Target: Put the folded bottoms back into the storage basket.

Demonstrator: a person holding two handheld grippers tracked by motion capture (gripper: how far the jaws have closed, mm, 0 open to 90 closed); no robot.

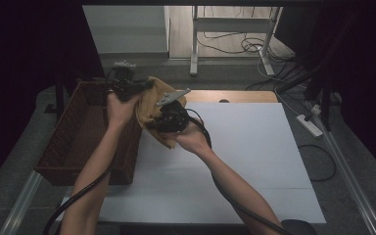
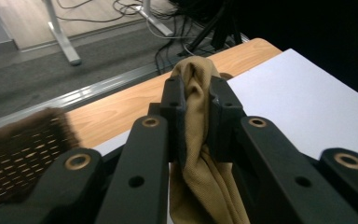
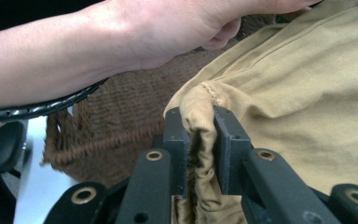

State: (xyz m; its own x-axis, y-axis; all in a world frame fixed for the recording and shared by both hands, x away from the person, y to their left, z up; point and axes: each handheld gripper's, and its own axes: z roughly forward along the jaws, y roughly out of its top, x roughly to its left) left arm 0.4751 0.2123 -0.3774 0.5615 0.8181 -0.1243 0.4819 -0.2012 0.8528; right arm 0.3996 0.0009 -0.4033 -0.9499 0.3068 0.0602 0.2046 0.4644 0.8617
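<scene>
A mustard-yellow cloth [image 1: 149, 100] is held up between both grippers, above the left part of the table next to a wicker basket. My left gripper [image 1: 127, 88] is shut on one bunched part of the cloth [image 2: 196, 88]; in the left gripper view the fabric is pinched between the two black jaws and hangs down toward the camera. My right gripper [image 1: 169, 117] is shut on another fold of the cloth [image 3: 200, 126], with a hemmed edge showing just above the jaws. The rest of the cloth [image 3: 303, 93] spreads to the right in the right gripper view.
A brown wicker basket [image 1: 73, 142] stands at the table's left edge, under the left forearm [image 3: 98, 51]. A white sheet [image 1: 235, 156] covers most of the wooden table [image 1: 235, 96]. Table legs and cables [image 1: 245, 44] lie on the floor beyond.
</scene>
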